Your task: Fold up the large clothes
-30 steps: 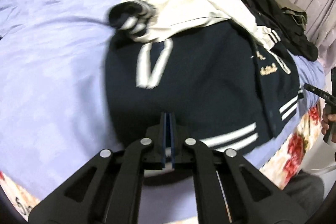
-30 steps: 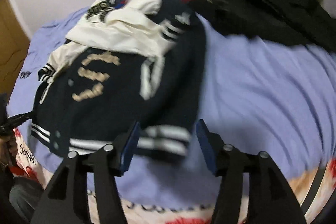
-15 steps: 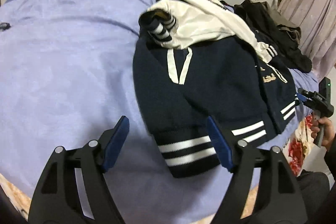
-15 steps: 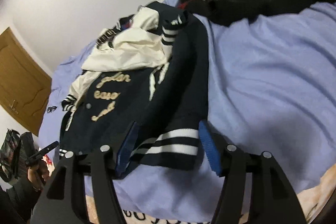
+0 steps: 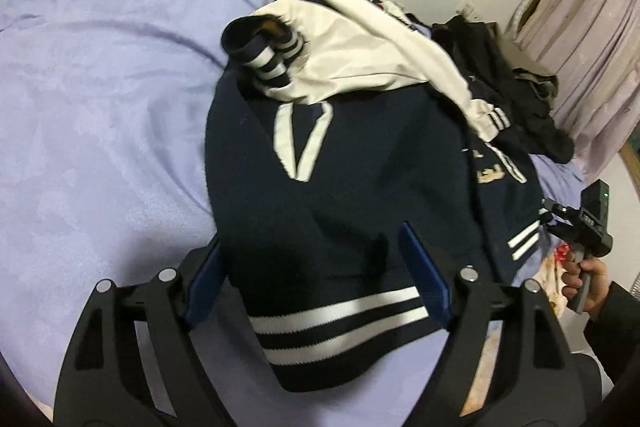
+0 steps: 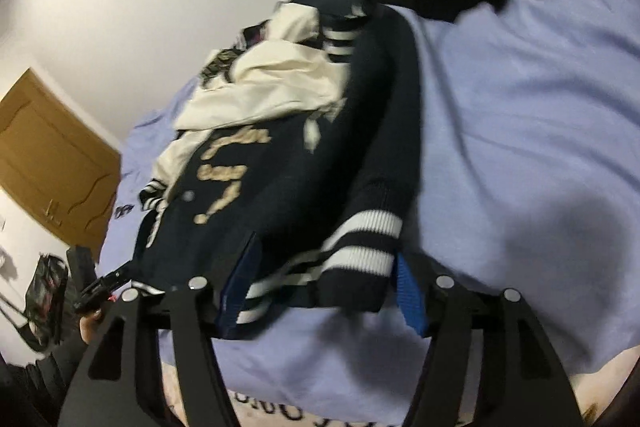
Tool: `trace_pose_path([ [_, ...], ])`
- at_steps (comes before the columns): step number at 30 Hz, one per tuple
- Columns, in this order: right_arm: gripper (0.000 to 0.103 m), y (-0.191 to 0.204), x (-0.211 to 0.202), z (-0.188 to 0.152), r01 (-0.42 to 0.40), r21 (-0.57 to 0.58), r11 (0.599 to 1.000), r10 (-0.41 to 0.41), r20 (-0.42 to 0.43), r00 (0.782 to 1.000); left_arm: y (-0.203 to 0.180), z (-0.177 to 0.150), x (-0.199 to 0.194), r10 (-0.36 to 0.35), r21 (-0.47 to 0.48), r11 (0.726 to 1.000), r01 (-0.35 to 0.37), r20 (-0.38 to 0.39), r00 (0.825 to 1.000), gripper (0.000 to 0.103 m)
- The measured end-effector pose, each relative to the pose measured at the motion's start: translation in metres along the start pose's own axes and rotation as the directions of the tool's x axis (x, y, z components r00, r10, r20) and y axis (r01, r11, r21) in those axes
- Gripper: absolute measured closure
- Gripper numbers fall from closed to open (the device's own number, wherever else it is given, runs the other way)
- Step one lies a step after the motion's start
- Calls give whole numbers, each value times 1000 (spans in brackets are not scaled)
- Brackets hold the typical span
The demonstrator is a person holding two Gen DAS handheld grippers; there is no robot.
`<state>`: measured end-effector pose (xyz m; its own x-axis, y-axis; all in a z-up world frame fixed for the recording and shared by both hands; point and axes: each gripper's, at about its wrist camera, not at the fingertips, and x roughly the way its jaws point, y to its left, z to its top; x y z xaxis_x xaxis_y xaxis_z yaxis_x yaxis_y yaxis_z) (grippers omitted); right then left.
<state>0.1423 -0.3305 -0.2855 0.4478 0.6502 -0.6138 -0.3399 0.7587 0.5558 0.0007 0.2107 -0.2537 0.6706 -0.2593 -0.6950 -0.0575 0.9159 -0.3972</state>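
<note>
**Q:** Why does the wide lilac bedsheet (image 5: pixel 100 107) carry the garment near its front edge?

**A:** It probably serves as the folding surface. The navy knit varsity jacket with cream sleeves and striped ribbing (image 5: pixel 360 195) lies on it close to the person, likely so that both tools reach the hem without stretching. A heap of dark clothes (image 5: pixel 504 87) sits behind it, near the curtain, probably waiting its turn.

**Q:** Why are the cream sleeves (image 5: pixel 360 55) piled on the jacket's upper part?

**A:** Judged from the lie of the cloth, they have been laid inward over the body, which narrows the jacket before a lengthwise fold.

**Q:** And the striped hem band (image 5: pixel 340 327)?

**A:** It lies flat on the sheet, nearest the person, and looks like the natural edge to take for carrying the lower half upward.

**Q:** How do the tools stand?

**A:** The left gripper (image 5: pixel 316 275) is released: its jaws have just been opening, and they straddle the hem without pressing it. The right gripper (image 6: pixel 320 283) likewise has been spreading; its blue pads (image 6: pixel 408 291) flank the folded hem corner, gripping nothing.
</note>
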Motion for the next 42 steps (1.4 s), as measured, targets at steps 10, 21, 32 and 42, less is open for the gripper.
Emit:
trace_pose_path([
  [10, 62, 6, 32, 15, 166, 49, 985, -162, -67, 984, -3, 3, 24, 29, 5, 1000, -28, -65, 997, 49],
  [21, 84, 15, -1, 21, 157, 136, 978, -151, -51, 987, -40, 39, 6, -108, 15, 994, 110, -94, 990, 86],
  [32, 97, 48, -74, 10, 129, 114, 985, -127, -29, 992, -60, 37, -76, -210, -7, 978, 210, -26, 977, 89],
  [42, 87, 7, -22, 0, 221, 214, 951, -191, -152, 970, -53, 27, -41, -122, -67, 991, 114, -126, 985, 88],
])
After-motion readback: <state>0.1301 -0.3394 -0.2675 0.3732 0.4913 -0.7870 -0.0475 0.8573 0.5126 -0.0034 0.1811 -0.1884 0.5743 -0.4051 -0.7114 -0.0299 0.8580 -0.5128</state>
